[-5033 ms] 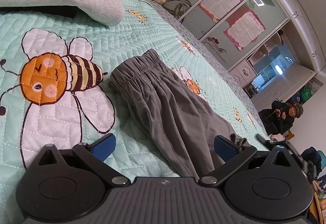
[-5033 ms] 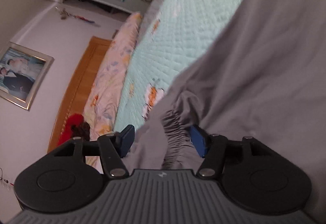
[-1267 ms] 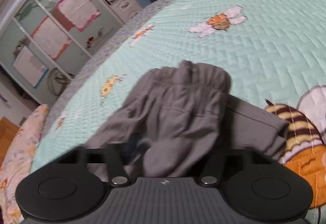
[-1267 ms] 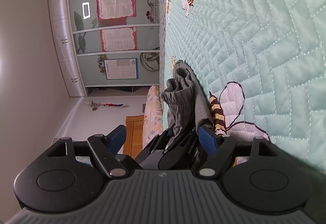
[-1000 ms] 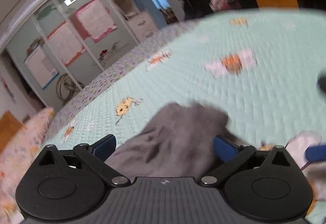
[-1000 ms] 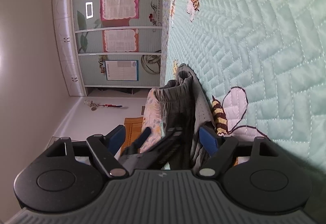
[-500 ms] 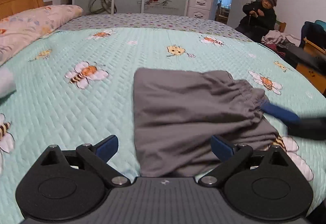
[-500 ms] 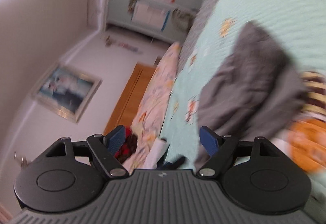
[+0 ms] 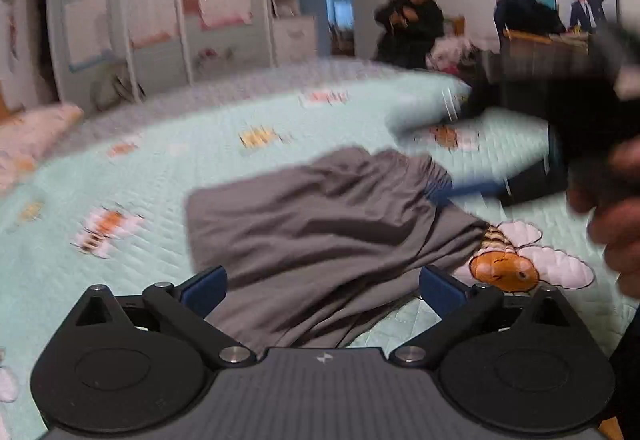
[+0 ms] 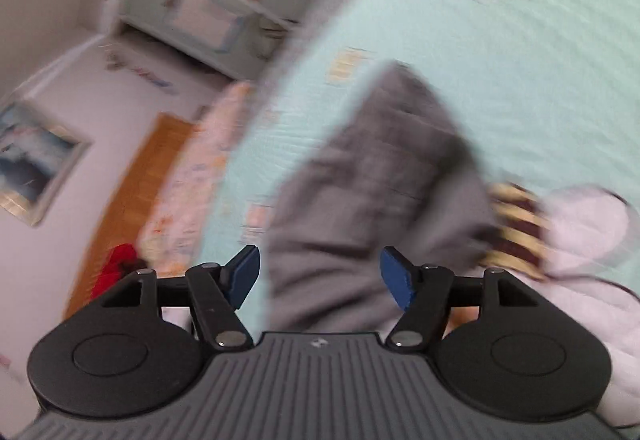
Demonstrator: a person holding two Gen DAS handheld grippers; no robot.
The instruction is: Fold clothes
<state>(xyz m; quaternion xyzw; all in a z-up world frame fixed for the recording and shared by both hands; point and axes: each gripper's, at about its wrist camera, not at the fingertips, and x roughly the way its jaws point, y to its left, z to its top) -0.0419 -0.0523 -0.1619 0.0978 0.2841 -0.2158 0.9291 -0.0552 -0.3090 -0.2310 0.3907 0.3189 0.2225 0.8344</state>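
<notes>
Grey trousers (image 9: 320, 224) lie folded on the bed, on a mint quilt (image 9: 160, 176) w/ bee print. Elastic waistband end bunched at the far right of the pile in the left wrist view; a lower layer sticks out toward the camera, beside a big orange bee (image 9: 504, 264) on the quilt.

Left hand-held gripper (image 9: 322, 284) hangs just above the near edge of the trousers, jaws spread wide, nothing between the blue pads (image 9: 204, 286). Fabric sits under and between them, but no grip on it.

Right hand-held gripper (image 10: 320, 276) also spread wide, empty, over the trousers (image 10: 380, 192) from the other side. In the left wrist view its blue finger (image 9: 464, 189) reaches in from the right and ends at the waistband gathers; touching or just above, can't tell, too blurred. The hand (image 9: 616, 208) holding it shows at the right edge.

Both views motion-blurred. Pillow (image 10: 188, 176) and wooden headboard (image 10: 132, 192) at the bed's head in the right wrist view, framed picture (image 10: 32, 160) on the wall. Bkgd in left view: wardrobe (image 9: 160, 20) w/ pink-framed sheets, a person (image 9: 412, 28) in dark clothes past the bed.
</notes>
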